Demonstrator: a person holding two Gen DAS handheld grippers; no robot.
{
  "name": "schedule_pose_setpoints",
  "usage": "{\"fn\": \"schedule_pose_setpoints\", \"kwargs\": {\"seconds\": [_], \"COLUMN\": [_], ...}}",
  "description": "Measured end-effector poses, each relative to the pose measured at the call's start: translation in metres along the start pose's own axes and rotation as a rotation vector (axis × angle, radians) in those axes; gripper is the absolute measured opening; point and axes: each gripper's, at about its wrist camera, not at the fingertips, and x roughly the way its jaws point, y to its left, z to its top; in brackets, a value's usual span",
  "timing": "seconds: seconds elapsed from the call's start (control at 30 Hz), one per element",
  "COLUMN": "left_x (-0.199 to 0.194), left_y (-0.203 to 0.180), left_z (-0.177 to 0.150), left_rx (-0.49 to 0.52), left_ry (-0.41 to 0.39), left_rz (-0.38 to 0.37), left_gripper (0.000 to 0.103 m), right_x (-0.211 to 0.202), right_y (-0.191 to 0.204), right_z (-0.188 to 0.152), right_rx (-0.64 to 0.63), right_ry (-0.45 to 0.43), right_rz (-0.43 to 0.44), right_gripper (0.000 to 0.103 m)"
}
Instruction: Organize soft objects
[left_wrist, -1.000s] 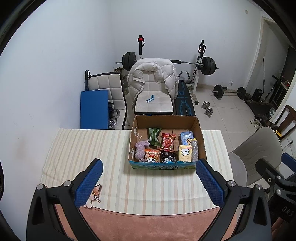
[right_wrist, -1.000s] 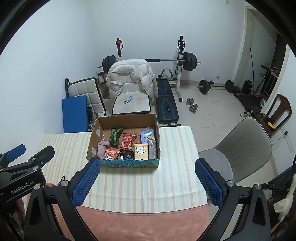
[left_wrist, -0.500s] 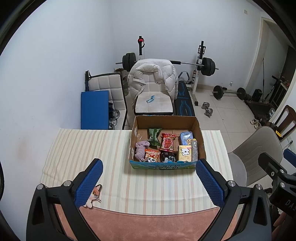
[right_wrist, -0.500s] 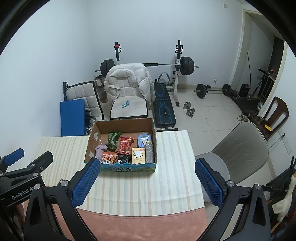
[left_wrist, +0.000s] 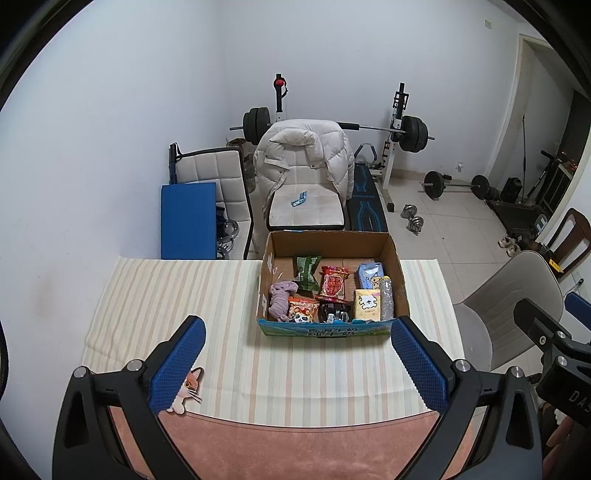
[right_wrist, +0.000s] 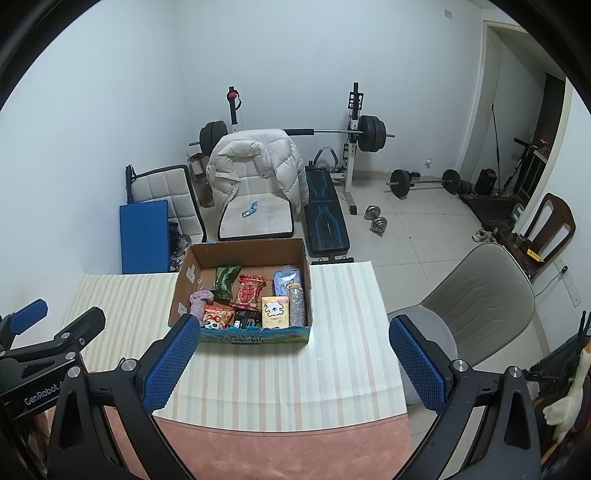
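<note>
Both views have drifted slightly; nothing else moved. Striped table (left_wrist: 236, 295) carries the cardboard box (left_wrist: 400, 273) at its far edge, snack packets and pink cloth (left_wrist: 281, 299) inside. Left gripper (left_wrist: 295, 365) and right gripper (right_wrist: 291, 363) hover before the box, spread wide, empty, likely ready to reach in.

Much of the scene stayed out of sight.

The cat sticker (left_wrist: 185, 391) near the table's front-left corner sat half behind a blue gripper pad; the cardboard box (left_wrist: 325, 330) wall print was too small to read, and its near wall hid the packets' lower edges.
</note>
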Motion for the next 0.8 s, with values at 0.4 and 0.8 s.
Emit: {"fn": "schedule_pose_setpoints", "kwargs": {"seconds": [0.4,0.8], "left_x": [-0.006,-0.015], "left_y": [-0.002,-0.004], "left_z": [0.002,0.005], "left_rx": [0.001,0.006], "left_ry": [-0.004,-0.009], "left_rz": [-0.001,-0.003], "left_gripper": [0.103,0.103], "right_x": [-0.004,-0.006], "right_y": [-0.002,-0.005], "right_z": [0.001,-0.001], "right_rx": [0.000,0.007], "right_ry": [-0.005,-0.002], "right_rz": [-0.004,-0.004], "right_gripper": [0.103,0.103]}}
